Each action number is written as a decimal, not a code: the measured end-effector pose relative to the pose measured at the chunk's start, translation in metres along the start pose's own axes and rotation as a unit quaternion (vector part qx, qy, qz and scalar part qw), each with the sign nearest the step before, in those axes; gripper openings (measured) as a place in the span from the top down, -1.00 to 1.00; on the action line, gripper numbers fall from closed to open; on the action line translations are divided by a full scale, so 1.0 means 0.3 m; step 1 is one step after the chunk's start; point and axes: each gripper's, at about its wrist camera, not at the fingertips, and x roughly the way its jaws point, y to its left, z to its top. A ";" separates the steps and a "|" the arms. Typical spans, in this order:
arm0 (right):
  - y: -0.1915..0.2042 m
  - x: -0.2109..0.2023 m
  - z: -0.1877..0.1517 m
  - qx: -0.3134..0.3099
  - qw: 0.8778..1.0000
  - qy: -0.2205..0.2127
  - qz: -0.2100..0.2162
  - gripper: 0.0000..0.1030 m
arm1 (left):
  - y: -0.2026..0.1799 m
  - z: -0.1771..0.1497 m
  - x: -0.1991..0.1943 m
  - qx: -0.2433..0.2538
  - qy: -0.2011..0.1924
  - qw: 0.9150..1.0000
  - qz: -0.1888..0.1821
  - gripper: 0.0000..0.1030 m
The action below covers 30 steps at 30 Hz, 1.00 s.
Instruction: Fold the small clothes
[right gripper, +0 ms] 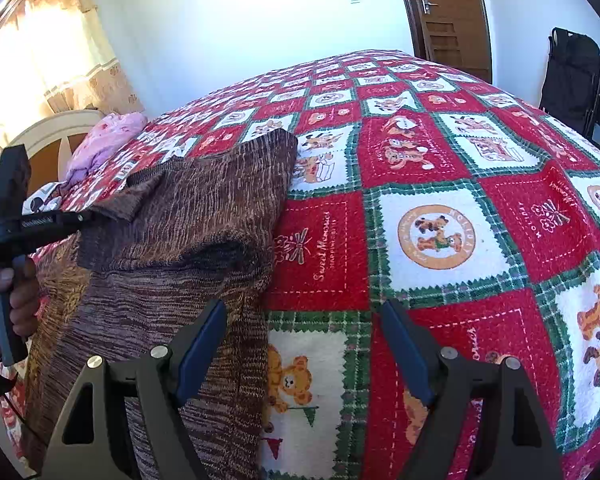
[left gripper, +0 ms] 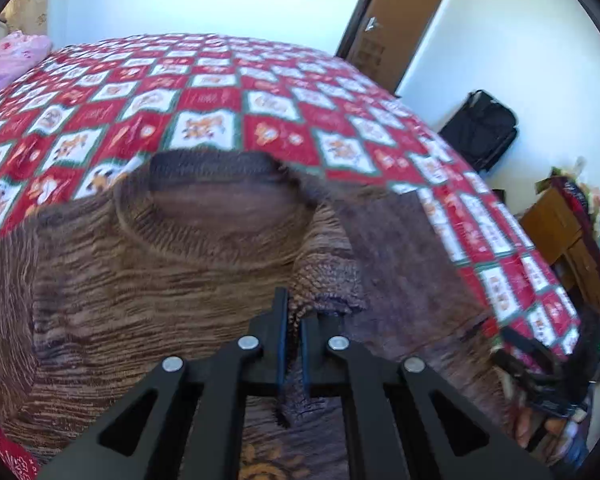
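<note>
Furthest left, in the right wrist view, a hand [right gripper: 4,300] grips the handle of the left tongs [right gripper: 86,216], which are clenched on a corner of the brown knitted sweater [right gripper: 188,216]. In their own view the left tongs [left gripper: 294,320] show a fold of knit pinched between the blue pads [left gripper: 283,344], the cloth rising from the body of the sweater [left gripper: 140,280] toward the jaws. The ribbed neckline [left gripper: 220,208] lies just ahead of those tongs, so this looks like a sleeve or shoulder edge being carried across the chest to make a fold. The sweater lies spread on the bed [right gripper: 440,160], over its red checked blanket. To the right, the right tongs [right gripper: 304,344] stand released, jaws wide, nothing between them; the left finger sits over the sweater's side edge, the right over bare blanket. They appear to be waiting clear of the fold.
</note>
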 end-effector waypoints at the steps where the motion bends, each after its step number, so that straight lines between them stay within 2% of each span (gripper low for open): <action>1: 0.003 0.002 0.000 -0.003 1.000 0.001 -0.002 -0.58 | 0.006 -0.004 0.010 0.000 0.000 1.000 0.010 0.88; 3: 0.009 0.004 -0.001 -0.009 1.000 0.002 -0.007 -0.59 | 0.025 -0.007 0.031 -0.004 0.001 1.000 0.025 0.88; 6: 0.012 0.006 -0.001 -0.014 1.000 0.003 -0.011 -0.60 | 0.058 -0.003 0.043 -0.014 0.001 0.999 0.050 0.75; 9: 0.014 0.008 -0.002 -0.017 1.000 0.003 -0.014 -0.61 | 0.113 0.001 0.031 -0.046 -0.007 0.996 0.078 0.44; 10: 0.015 0.009 -0.001 -0.018 1.000 0.004 -0.015 -0.61 | 0.136 0.002 0.025 -0.061 -0.010 0.994 0.087 0.26; 12: 0.018 0.008 -0.004 -0.020 1.000 0.004 -0.017 -0.61 | 0.172 0.004 0.012 -0.081 -0.018 0.992 0.095 0.18; 15: 0.026 0.007 -0.008 -0.021 1.000 0.003 -0.019 -0.61 | 0.190 0.000 -0.001 -0.089 -0.018 0.991 0.102 0.17; 16: 0.025 0.006 -0.007 -0.021 1.000 0.003 -0.019 -0.61 | 0.185 -0.003 -0.010 -0.090 -0.017 0.991 0.102 0.07; 19: 0.010 -0.017 0.009 -0.004 1.000 0.000 -0.007 -0.61 | 0.131 -0.015 -0.049 -0.067 -0.030 0.992 0.098 -0.24; 21: 0.001 -0.064 0.037 0.022 0.999 -0.028 0.015 -0.61 | 0.079 -0.028 -0.066 -0.036 -0.039 0.994 0.100 -0.36; 22: 0.014 -0.087 0.061 0.023 0.998 -0.042 0.027 -0.61 | 0.047 -0.036 -0.068 -0.013 -0.041 0.993 0.108 -0.39; 24: 0.059 -0.091 0.103 -0.003 0.999 -0.042 0.032 -0.62 | 0.006 -0.045 -0.054 0.015 -0.037 0.993 0.115 -0.39; 27: 0.140 -0.055 0.155 -0.051 0.998 -0.034 0.026 -0.61 | -0.023 -0.056 -0.038 0.028 -0.028 0.993 0.110 -0.38; 30: 0.203 0.038 0.176 -0.080 0.996 0.005 0.043 -0.62 | -0.030 -0.065 -0.028 0.029 -0.021 0.993 0.110 -0.38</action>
